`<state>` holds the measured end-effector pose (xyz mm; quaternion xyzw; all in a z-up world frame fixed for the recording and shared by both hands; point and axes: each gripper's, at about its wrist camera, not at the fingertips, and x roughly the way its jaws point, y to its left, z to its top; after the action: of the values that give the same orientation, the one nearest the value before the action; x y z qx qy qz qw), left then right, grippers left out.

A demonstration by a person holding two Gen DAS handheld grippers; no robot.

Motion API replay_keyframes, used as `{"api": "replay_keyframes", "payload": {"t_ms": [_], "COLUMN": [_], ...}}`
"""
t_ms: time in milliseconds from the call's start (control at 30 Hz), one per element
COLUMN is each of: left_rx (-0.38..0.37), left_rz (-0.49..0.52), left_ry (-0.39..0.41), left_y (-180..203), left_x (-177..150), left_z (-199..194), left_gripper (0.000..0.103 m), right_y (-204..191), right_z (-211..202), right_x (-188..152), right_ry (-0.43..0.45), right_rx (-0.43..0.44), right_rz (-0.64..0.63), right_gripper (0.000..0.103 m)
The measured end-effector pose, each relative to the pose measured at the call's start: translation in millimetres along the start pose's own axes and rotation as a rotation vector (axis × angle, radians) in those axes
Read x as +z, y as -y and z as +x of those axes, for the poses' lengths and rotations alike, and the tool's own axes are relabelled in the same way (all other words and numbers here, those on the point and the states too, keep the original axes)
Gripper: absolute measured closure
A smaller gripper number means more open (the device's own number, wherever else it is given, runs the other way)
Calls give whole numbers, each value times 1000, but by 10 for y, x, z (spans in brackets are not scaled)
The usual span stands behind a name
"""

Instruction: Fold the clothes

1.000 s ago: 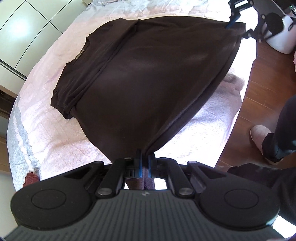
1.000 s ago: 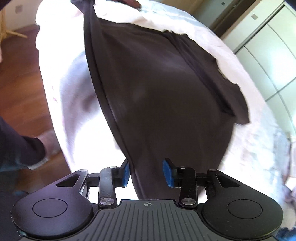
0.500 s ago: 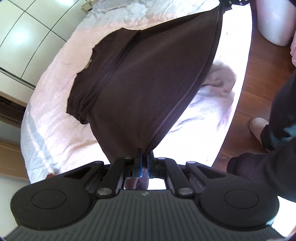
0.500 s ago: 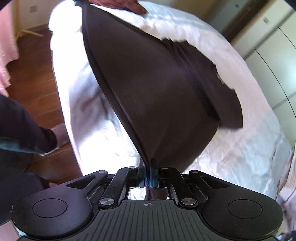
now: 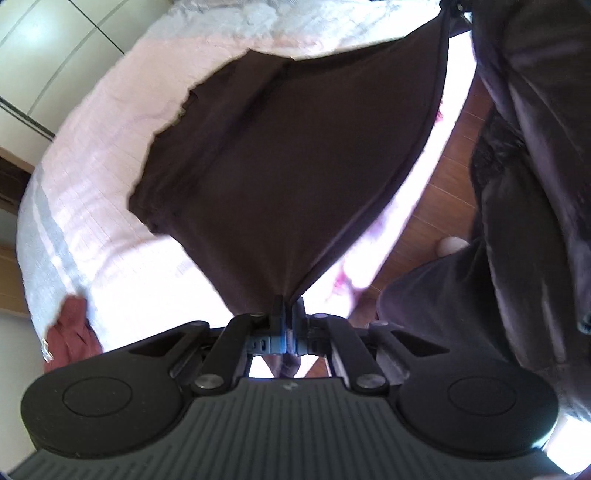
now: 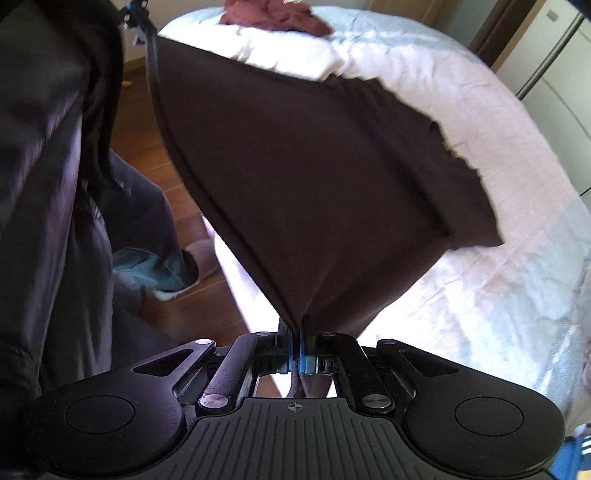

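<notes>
Stretching between the two tools, the dark shirt point(image 5: 295, 177) hangs lifted over the bed point(image 5: 110, 122), its held edge running taut from one tool to the other. The left hand-held gripper point(image 5: 289, 308) is pinched closed on one corner, the right hand-held gripper point(image 6: 295, 332) on the other. The far end, with the sleeves, trails down toward the bed. A red garment point(image 6: 275, 16) lies on the bed's far side.

The shirt point(image 5: 295, 177) is dark brown cloth, matt and soft, with a stitched hem. The bedspread point(image 6: 480, 122) is pale quilted cloth, finely ribbed. The floor point(image 6: 147, 162) is glossy brown wood. The left gripper point(image 5: 289, 310) is matt black plastic with ribbed housing, blue pads and shiny metal screws.
</notes>
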<state>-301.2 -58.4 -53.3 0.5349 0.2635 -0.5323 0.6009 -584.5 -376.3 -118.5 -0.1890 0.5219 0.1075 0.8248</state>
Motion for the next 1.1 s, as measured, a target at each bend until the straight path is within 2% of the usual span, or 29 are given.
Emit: {"api": "replay_keyframes", "payload": {"t_ms": [133,267,400,533,667,733,933,1100], "left_rx": [58,78,15,-84,-156,-175,-202,-219], "left_rz": [41,75,86,107,132,110,26,-38], "left_ry": [80,159,178,148,93,88,57,0], "left_y": [-797,-1825,-2791,-3523,-3841,-3984,-4312,-4422], "left_x": [295,600,949,1235,1281,1211,1237,1337], "left_z": [162,515,1228,2066,2730,2884,3341,3968], "left_gripper": [102,102,102,102,102,102,102,102], "right_y": [607,1382,2198,2917,3413,3608,4057,4379], "right_z": [-30,135,574,1248,1886,2096,2479,2929], "right_x": [449,965,1526,1866,1983,2023,2054,2030], "right_ry": [43,54,21,-62,-143,-161,-159,-159], "right_rx": [-97,-190,-226,-192,-129,-105,-65,-18], "right_rz": [-10,-16,25,52,71,79,122,167], "right_gripper": [101,101,101,101,101,101,101,101]}}
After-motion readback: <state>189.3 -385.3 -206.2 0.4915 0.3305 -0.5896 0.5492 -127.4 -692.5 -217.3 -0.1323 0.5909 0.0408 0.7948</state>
